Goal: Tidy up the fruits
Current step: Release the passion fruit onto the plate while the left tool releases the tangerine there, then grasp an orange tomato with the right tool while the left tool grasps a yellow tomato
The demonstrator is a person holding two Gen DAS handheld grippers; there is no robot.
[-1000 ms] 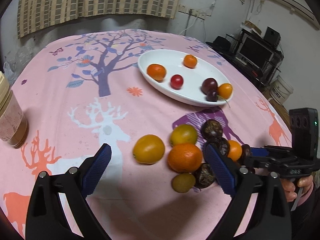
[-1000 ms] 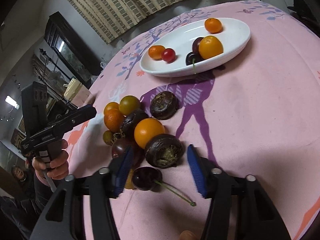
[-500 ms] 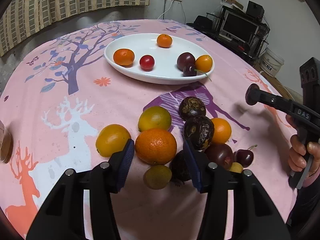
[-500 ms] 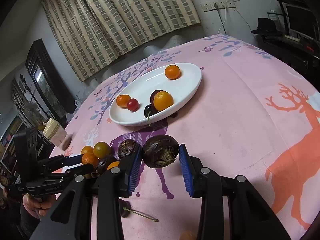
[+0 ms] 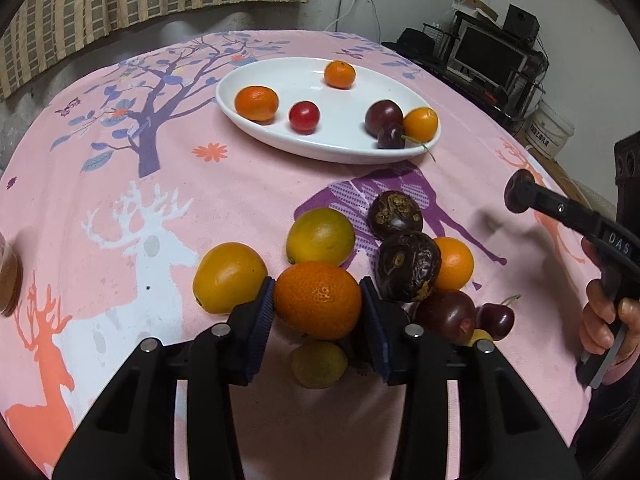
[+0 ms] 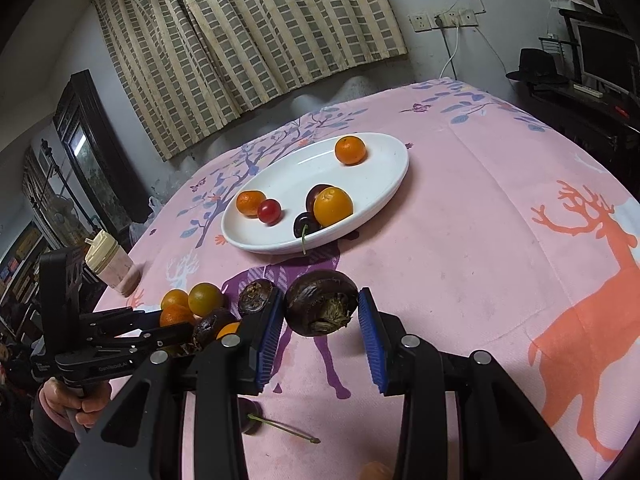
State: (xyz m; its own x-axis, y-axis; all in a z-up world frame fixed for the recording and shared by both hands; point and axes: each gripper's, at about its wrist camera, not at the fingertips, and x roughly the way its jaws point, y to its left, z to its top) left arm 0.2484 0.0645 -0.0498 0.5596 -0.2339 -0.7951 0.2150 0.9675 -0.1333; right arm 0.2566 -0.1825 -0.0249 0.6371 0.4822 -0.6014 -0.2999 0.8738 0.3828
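Left wrist view: left gripper (image 5: 318, 300) closing its jaws on an orange (image 5: 318, 300), right gripper (image 6: 320, 312) clamping a dark fruit (image 6: 320, 304), white plate (image 5: 280, 140) upper centre holding six fruits.

Both fisheye cameras sit just behind their own tool, looking forward and down along the two fingers at the pink tabletop (image 5: 248, 184). The left view is close over the loose fruit pile (image 5: 360, 264), facing the white dish (image 5: 256, 120) and the curtained wall. The right view looks from the other side — dish (image 6: 384, 184) ahead, pile (image 6: 208, 308) at lower left. They share the dish, the pile and each other's tool.
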